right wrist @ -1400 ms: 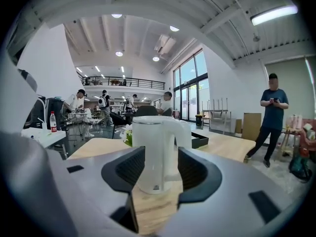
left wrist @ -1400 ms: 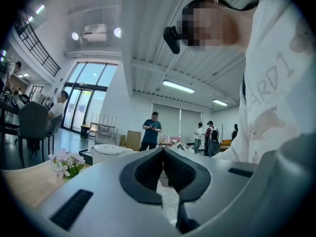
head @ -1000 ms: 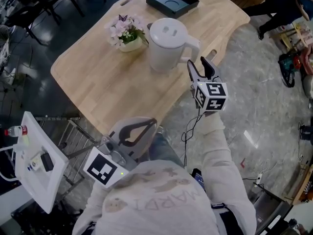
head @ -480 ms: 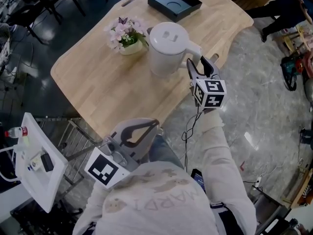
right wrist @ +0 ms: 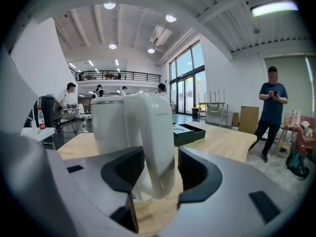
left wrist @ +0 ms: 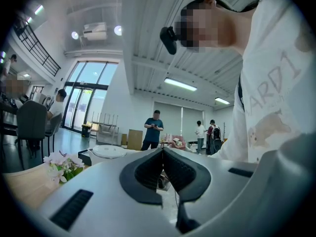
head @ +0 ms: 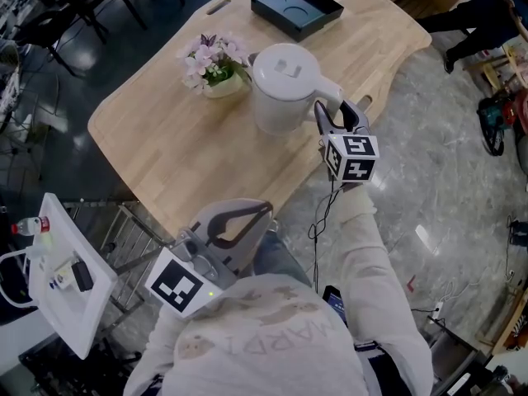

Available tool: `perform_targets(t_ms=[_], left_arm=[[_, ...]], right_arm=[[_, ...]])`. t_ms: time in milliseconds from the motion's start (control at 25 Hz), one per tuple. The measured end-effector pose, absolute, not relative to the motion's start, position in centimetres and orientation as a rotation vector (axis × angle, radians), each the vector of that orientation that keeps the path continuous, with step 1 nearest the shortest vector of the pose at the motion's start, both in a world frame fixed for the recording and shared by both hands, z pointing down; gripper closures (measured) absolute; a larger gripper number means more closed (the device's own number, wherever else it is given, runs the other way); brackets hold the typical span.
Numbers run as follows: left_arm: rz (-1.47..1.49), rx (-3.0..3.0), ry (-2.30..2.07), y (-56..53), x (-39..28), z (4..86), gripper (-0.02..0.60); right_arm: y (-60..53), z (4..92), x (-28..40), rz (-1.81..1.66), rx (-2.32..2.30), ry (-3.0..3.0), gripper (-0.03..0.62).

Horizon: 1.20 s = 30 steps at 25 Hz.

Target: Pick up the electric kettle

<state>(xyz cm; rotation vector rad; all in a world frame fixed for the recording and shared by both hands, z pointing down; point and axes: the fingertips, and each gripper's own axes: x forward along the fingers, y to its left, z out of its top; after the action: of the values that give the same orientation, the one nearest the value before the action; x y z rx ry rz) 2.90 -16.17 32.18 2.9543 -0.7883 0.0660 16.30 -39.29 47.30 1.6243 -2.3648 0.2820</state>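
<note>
The left gripper (head: 260,210) is hanging off the tabletop (head: 177,151), well short of the electric kettle (head: 283,89), its jaws pressing together on nothing. Above it, shirt lettering is reading roughly "MARDI". A flower pot (head: 216,73) is sitting just left of the kettle. The right gripper (head: 338,115) is straddling the kettle's handle (right wrist: 155,142), jaws parted and not clamping it.
</note>
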Motion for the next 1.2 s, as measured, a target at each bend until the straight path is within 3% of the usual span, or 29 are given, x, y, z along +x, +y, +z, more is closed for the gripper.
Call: perform_targets(t_ms=[1200], left_arm=[[0.090, 2.909, -0.872, -17.2, -0.1, 32.8, 0.569]], right_arm=[[-42.0, 48.4, 18.5, 0.359, 2.172, -2.014, 0.402]])
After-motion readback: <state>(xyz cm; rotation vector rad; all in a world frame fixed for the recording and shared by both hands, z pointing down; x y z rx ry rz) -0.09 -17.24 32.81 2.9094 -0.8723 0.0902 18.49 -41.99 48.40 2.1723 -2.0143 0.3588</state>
